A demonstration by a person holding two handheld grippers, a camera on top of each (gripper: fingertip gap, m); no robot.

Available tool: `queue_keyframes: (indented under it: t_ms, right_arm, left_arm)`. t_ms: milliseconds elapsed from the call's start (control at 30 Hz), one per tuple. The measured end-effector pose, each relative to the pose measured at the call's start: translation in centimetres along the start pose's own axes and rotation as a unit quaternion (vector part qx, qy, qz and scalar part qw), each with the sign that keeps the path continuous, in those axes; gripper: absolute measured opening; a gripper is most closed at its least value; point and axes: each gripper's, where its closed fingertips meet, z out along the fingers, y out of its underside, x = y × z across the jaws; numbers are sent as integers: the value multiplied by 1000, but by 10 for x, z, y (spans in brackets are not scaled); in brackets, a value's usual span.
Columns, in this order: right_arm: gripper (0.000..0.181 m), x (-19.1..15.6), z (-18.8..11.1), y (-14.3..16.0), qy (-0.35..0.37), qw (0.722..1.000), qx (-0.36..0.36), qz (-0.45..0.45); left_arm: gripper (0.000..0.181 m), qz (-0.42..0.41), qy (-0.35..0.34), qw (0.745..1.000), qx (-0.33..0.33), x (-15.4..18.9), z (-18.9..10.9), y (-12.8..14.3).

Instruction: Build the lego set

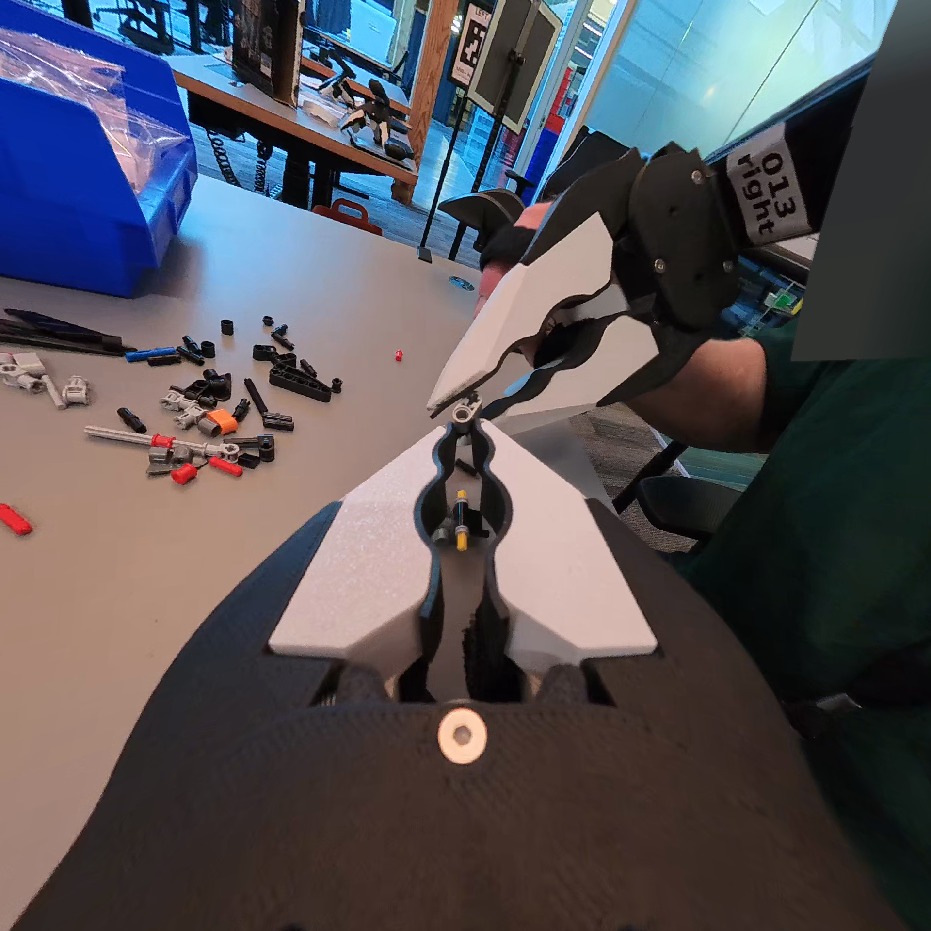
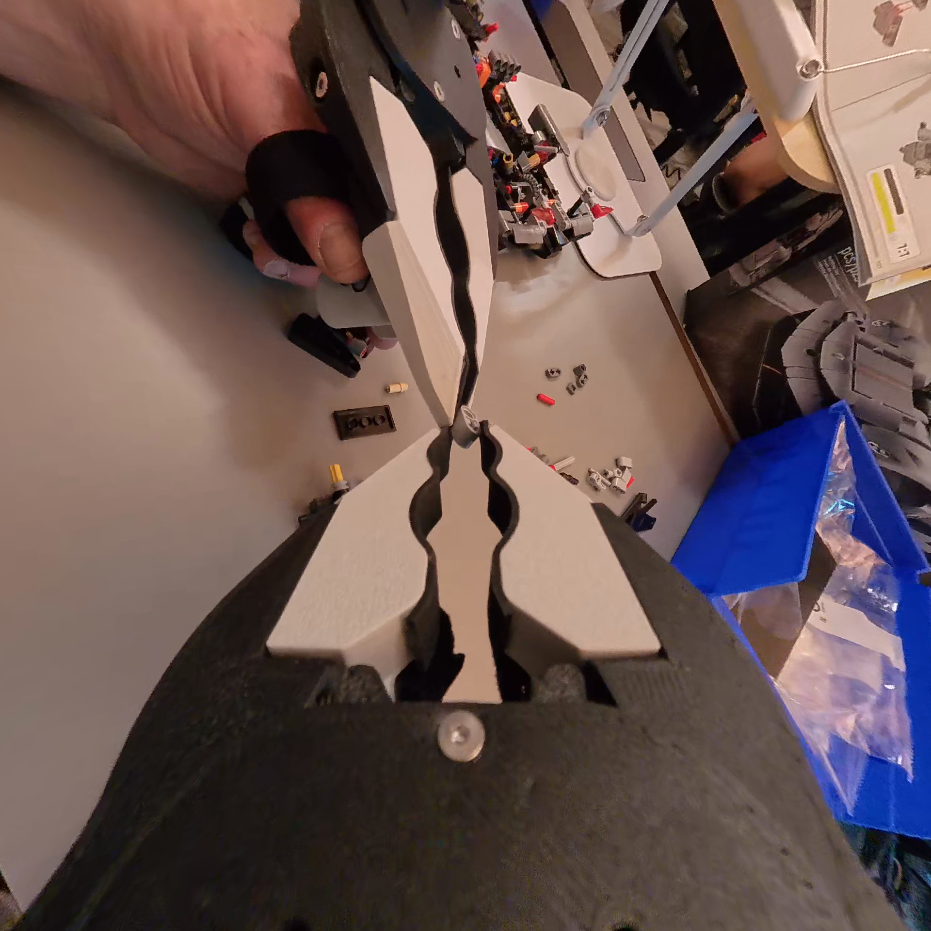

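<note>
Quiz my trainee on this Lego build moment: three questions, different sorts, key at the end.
1. True or false: the blue bin is empty.
2. What do the fingers of the right gripper pinch? A) a small grey connector B) a red pin C) a yellow axle
3. In the right wrist view, which gripper reaches in from the top to meet that piece tip to tip?

Key: 1. False, it holds clear plastic bags. 2. A, the grey connector. 3. The left gripper, its fingers nearly together.
</note>
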Motion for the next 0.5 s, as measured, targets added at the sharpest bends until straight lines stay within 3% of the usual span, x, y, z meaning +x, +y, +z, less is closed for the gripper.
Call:
queue_keyframes:
  t_ms: [33,500]
  right_arm:
    - [10,-1,-1,0,-5,1000,4,5]
    - [15,-1,-3,0,-46,997,22,61]
  left_arm:
    - [4,0,0,1000,0,0,0,0]
    - [3,19,4,1000,-2,3,1,0]
